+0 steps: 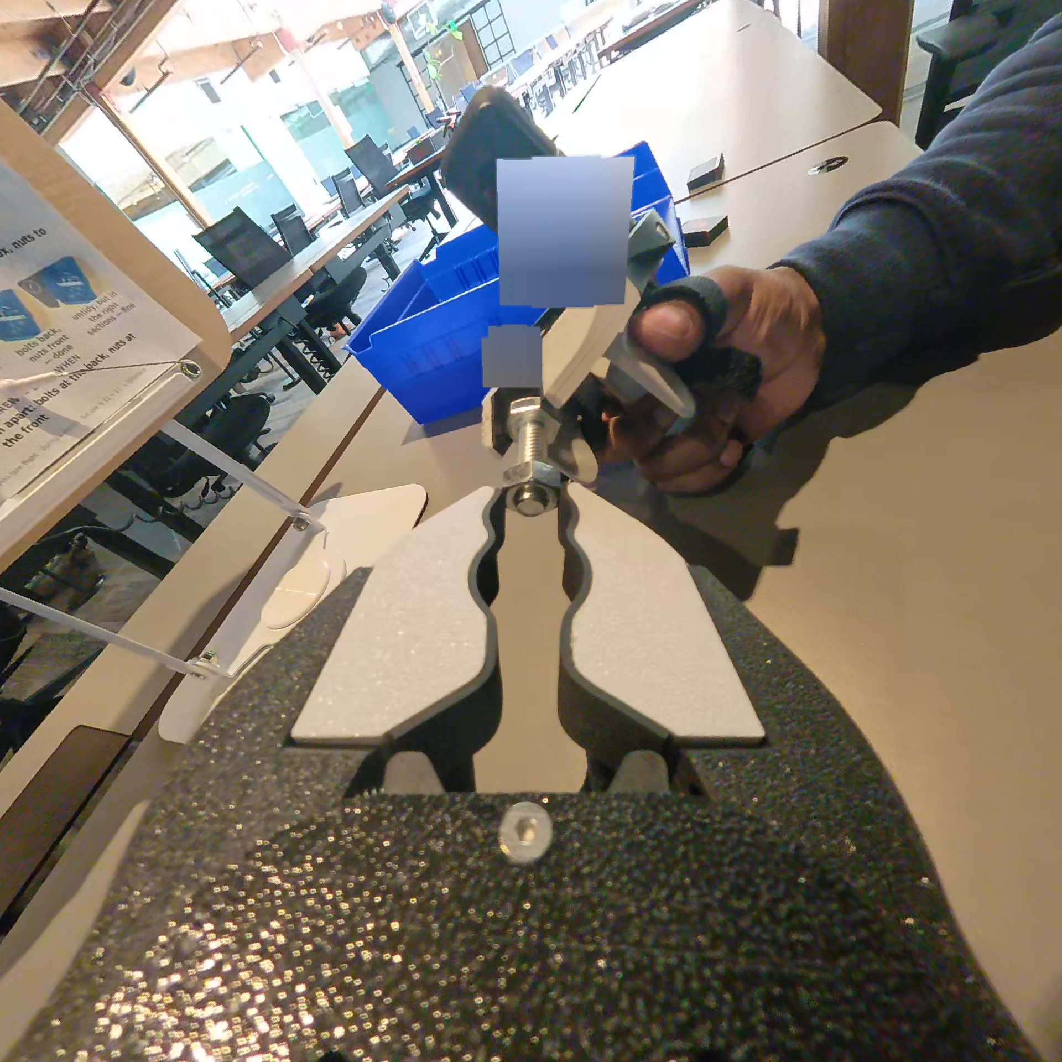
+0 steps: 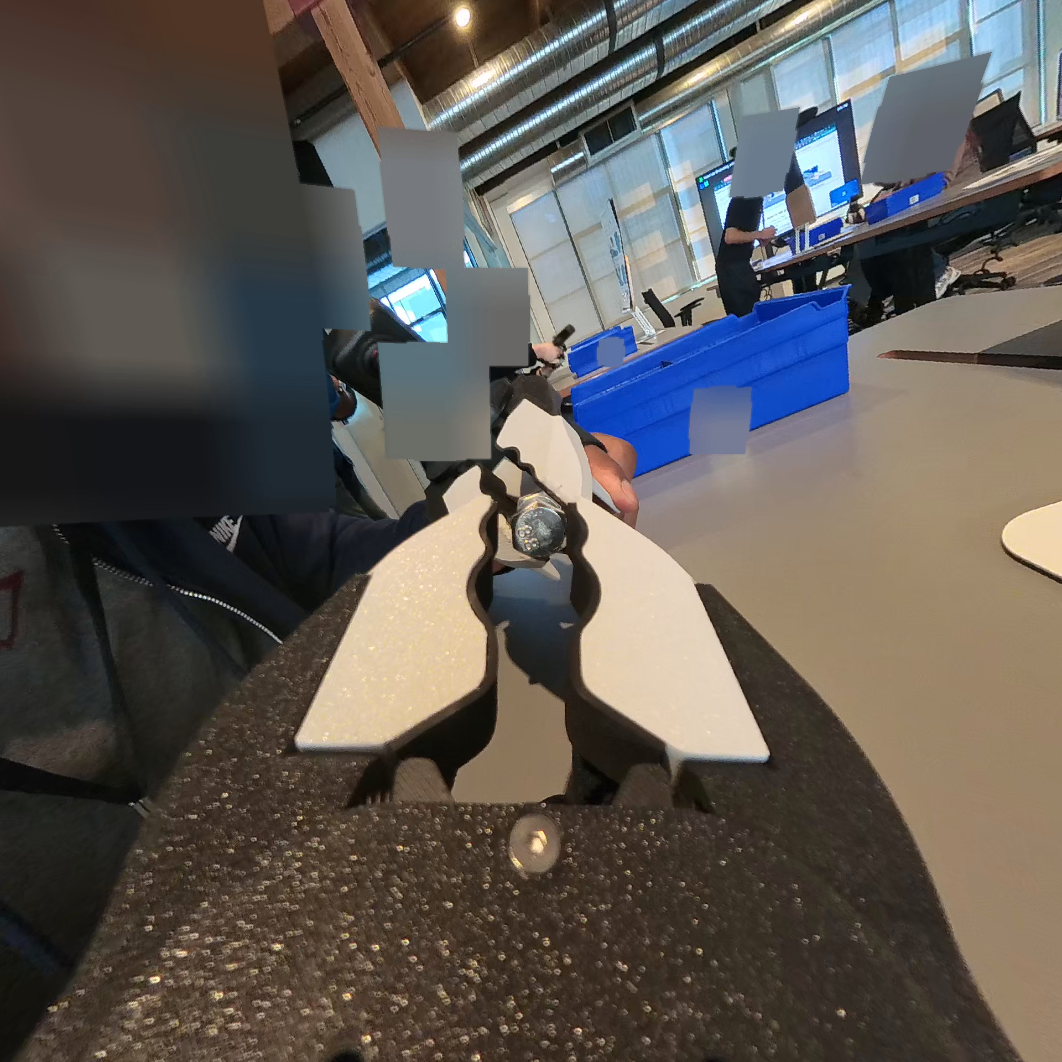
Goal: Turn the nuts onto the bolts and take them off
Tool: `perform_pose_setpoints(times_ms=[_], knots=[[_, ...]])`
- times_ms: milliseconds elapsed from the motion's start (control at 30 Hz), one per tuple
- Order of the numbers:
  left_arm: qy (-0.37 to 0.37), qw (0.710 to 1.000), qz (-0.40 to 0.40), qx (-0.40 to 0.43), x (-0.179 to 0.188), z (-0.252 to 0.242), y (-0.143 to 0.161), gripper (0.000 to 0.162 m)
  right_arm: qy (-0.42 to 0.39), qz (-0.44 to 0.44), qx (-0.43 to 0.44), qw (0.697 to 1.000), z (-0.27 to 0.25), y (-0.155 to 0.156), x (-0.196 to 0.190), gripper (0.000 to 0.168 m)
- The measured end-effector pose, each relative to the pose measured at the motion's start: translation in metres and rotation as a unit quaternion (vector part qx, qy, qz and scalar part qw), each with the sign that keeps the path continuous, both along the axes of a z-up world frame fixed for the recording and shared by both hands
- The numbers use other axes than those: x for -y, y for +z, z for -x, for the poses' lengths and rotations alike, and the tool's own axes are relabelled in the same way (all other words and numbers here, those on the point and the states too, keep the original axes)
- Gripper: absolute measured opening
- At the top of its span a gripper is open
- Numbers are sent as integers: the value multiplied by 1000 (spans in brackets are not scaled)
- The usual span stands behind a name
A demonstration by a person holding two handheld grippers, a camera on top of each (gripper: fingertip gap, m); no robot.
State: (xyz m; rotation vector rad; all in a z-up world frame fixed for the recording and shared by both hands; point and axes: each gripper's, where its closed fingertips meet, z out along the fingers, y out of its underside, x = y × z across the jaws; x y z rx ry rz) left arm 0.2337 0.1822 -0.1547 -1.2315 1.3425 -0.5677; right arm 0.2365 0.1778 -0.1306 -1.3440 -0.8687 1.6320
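A steel bolt (image 1: pixel 526 442) is held level above the grey table (image 1: pixel 862 574) between both grippers. My left gripper (image 1: pixel 530 497) is shut on the hex nut (image 1: pixel 534 477) at the bolt's threaded end. My right gripper (image 2: pixel 531 511) is shut on the bolt's hex head (image 2: pixel 537 531). In the left wrist view the right gripper (image 1: pixel 523 414) faces me, held by a hand (image 1: pixel 747 368) in a dark sleeve. In the right wrist view the left gripper (image 2: pixel 511 488) shows just behind the bolt head, so the nut is hidden there.
A blue bin (image 1: pixel 437 322) stands on the table behind the grippers; it also shows in the right wrist view (image 2: pixel 718 368). A clear stand with an instruction sheet (image 1: pixel 86 345) is at the left. Two small black blocks (image 1: pixel 705 229) lie far right. People work at far tables (image 2: pixel 741 247). The grippers are tip to tip, or close to it.
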Motion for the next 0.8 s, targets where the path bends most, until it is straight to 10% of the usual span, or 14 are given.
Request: perform_pose_setpoints(times_ms=[800], knots=[[-3, 1000, 5, 7, 1, 0, 2, 17, 1, -9, 19, 1000, 3, -4, 1, 18]])
